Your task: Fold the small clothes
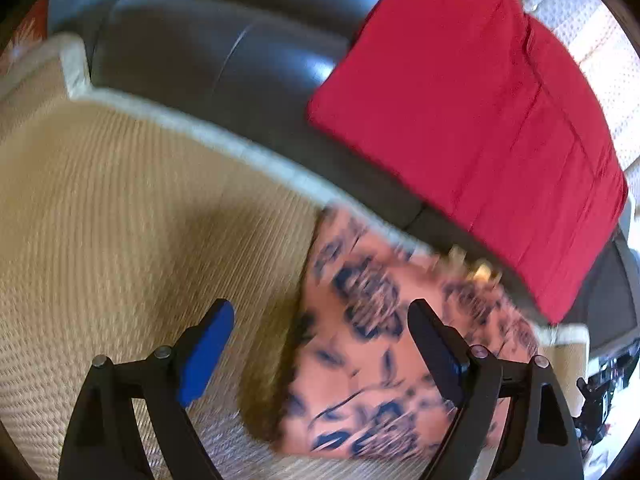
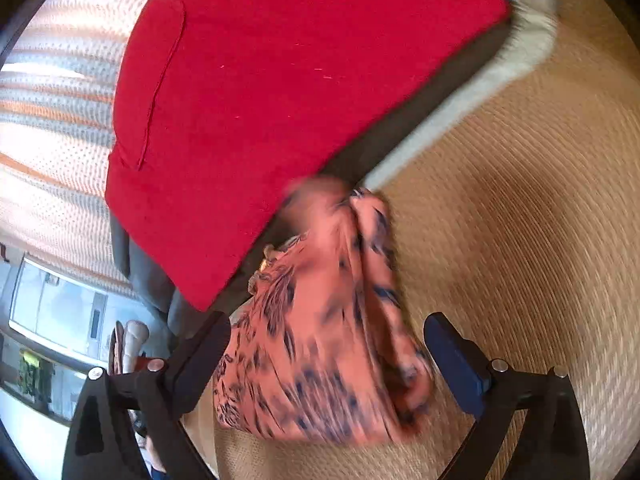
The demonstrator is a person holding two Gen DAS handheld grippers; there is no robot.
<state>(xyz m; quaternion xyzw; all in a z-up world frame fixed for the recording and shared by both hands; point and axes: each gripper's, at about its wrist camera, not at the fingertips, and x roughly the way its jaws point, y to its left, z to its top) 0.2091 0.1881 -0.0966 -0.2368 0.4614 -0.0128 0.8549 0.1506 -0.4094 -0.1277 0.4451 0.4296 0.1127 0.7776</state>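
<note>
Garment (image 1: 372, 344), salmon with a dark blue print, lies bunched on the woven mat (image 1: 132, 208), just ahead of both grippers and close to the mat's pale border. The left gripper (image 1: 320, 336) is spread wide with nothing between its fingers; the cloth sits ahead and toward its right finger. The right gripper (image 2: 326, 344) is likewise spread and empty, the crumpled cloth directly ahead between its fingers.

Risks, as I judge them: both views are blurred, so a hasty pinch could catch several layers of the heap instead of one edge, giving a crooked fold. The red cloth (image 2: 280, 92) on the dark sofa (image 1: 224, 52) lies just beyond and could be snagged.

Count: one garment, one red cloth, one mat, two grippers.
</note>
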